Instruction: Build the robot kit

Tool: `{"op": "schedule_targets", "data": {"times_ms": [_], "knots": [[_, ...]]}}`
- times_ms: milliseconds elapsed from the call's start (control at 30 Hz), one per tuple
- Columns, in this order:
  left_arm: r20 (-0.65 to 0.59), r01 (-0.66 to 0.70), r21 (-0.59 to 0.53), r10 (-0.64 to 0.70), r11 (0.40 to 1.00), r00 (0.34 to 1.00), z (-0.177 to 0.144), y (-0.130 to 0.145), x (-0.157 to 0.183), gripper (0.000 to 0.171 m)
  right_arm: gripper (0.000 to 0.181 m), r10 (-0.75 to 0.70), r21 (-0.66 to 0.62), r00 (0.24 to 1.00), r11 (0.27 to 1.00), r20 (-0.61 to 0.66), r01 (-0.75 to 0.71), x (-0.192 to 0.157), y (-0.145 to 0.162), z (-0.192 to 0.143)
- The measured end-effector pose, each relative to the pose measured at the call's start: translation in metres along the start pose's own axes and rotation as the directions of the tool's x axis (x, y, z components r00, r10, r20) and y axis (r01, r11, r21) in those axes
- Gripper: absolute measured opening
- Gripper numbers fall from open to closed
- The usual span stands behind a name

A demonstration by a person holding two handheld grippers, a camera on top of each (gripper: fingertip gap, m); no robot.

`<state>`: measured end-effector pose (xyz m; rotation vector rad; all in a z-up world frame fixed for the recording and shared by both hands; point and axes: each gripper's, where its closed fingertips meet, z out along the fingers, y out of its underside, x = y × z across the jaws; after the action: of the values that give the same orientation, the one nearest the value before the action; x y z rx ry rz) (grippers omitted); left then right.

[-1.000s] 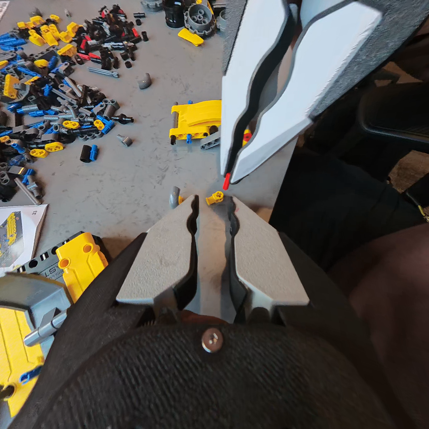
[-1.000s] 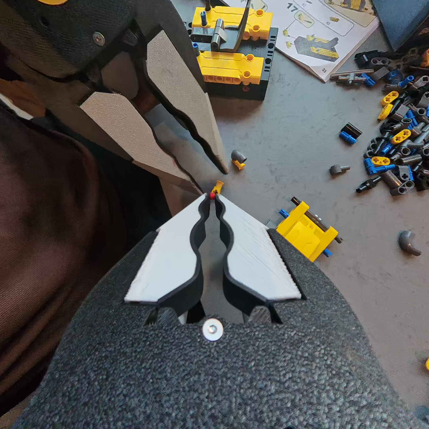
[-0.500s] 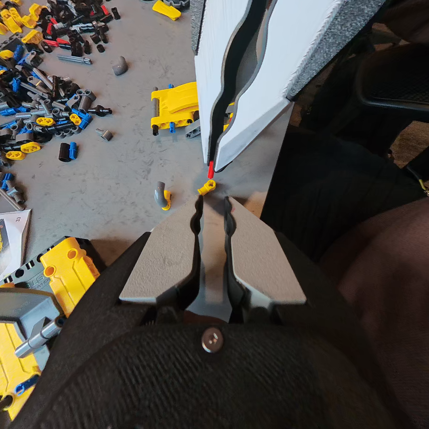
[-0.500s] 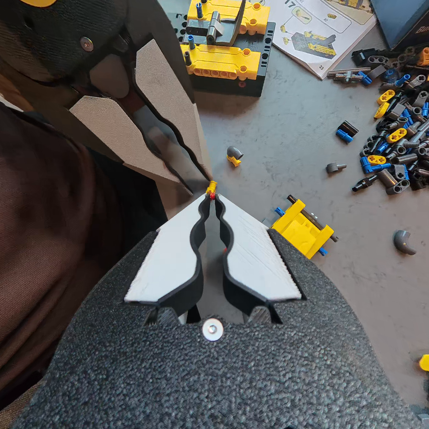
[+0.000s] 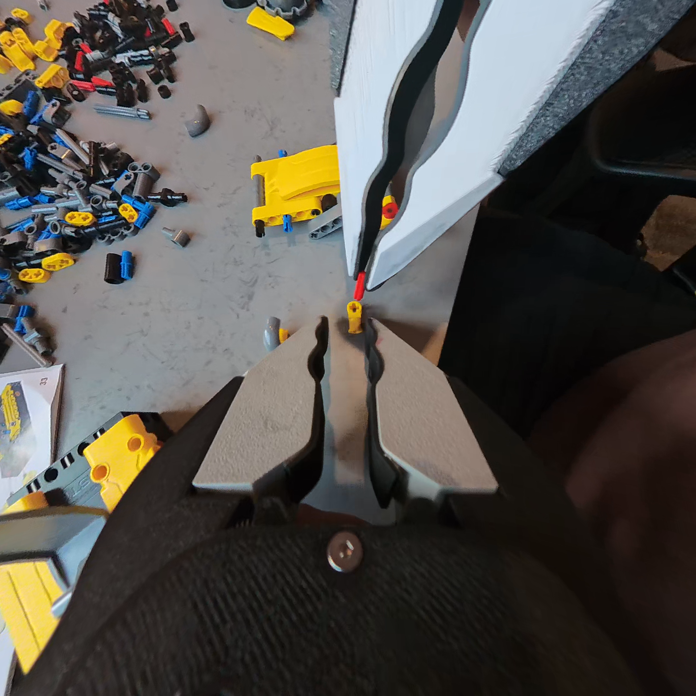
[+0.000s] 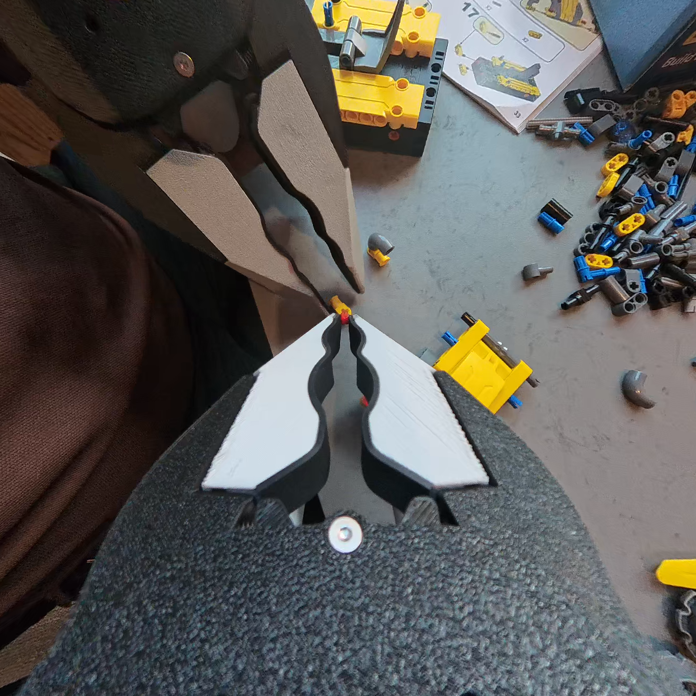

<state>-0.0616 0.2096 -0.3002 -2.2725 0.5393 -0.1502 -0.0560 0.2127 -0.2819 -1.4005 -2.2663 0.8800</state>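
- Near the table edge, at the centre of both wrist views, my two grippers meet tip to tip over the grey tabletop [image 5: 211,339].
- My right gripper [image 6: 343,320], the one with white fingers, is pinched closed on a small red pin [image 5: 359,285]; the pin sticks out past the fingertips.
- My left gripper [image 5: 346,324], with grey fingers, has its jaws parted, with a narrow gap between the tips.
- A small yellow connector [image 5: 354,317] stands in that gap, close against my left gripper's 3 o'clock finger; I cannot tell whether it is touched on both sides.
- The red pin's free end points at the top of the yellow connector, just short of it in the left wrist view; in the right wrist view the two appear to touch.
- At 9 o'clock of the connector in the left wrist view, a grey elbow piece [image 5: 272,333] with a yellow bit attached lies on the table just beside my left fingers.
- At 11 o'clock lies a yellow assembly [image 5: 297,192] with a dark axle and blue pins, partly behind my right gripper.
- Toward 10 o'clock a loose heap of parts [image 5: 67,169], black, blue, grey, yellow and red, spreads over the table.
- At 8 o'clock are a corner of an instruction booklet [image 5: 26,414] and a yellow-and-black built block [image 5: 113,459].
- My dark sleeve [image 6: 75,357] fills the 9 o'clock side of the right wrist view.
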Motion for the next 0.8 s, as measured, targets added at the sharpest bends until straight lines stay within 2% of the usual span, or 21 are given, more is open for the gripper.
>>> {"op": "schedule_targets", "data": {"times_ms": [200, 367, 800], "knots": [[-0.033, 0.000, -0.011, 0.000, 1.000, 0.999, 0.0034, -0.0007, 0.0033, 0.004, 0.004, -0.014, -0.020, 1.000, 1.000, -0.007, 0.014, 0.0006, 0.0001, 0.0012], [-0.025, 0.002, -0.009, -0.002, 1.000, 1.000, 0.0029, -0.0002, 0.0030, 0.004, 0.004, -0.024, -0.042, 1.000, 0.999, -0.013, 0.024, 0.0005, 0.0016, 0.0032], [0.002, 0.039, -0.001, -0.039, 0.999, 0.999, 0.0029, 0.0000, 0.0028, 0.004, 0.004, 0.053, -0.076, 0.999, 0.996, -0.010, -0.054, -0.0001, 0.0007, 0.0078]]}}
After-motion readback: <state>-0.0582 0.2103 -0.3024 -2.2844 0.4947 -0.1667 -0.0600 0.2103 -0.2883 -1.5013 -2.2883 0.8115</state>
